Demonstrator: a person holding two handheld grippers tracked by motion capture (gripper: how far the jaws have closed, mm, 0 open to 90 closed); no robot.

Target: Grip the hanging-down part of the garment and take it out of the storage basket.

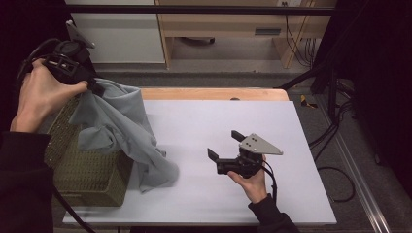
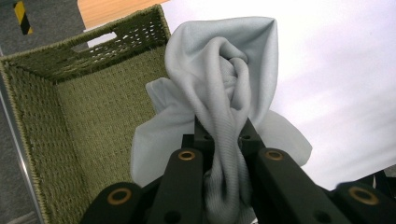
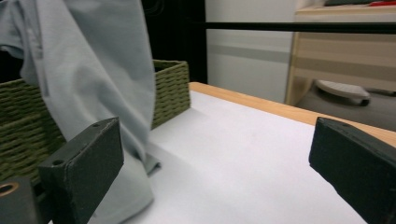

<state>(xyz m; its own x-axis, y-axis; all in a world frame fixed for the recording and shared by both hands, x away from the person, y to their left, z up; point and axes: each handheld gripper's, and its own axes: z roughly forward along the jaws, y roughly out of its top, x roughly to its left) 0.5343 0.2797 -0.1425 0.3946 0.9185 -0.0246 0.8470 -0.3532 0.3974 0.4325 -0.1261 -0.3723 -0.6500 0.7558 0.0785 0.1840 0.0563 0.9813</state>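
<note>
The left tongs point(image 2: 223, 140) are clamping a soft grey knit cloth point(image 1: 121, 126), hanging lengthwise down over the woven olive wicker basket point(image 1: 87, 170) onto the white surface point(image 1: 218, 126). The right tongs point(image 1: 224, 144) are gaping apart, nearby.

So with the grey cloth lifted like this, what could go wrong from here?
The left hand-held gripper pinches only a bunched fold of the grey cloth, so it could slip out. The cloth's lower end still lies on the white table outside the woven basket, so it may drape over the rim instead of dropping in.
</note>
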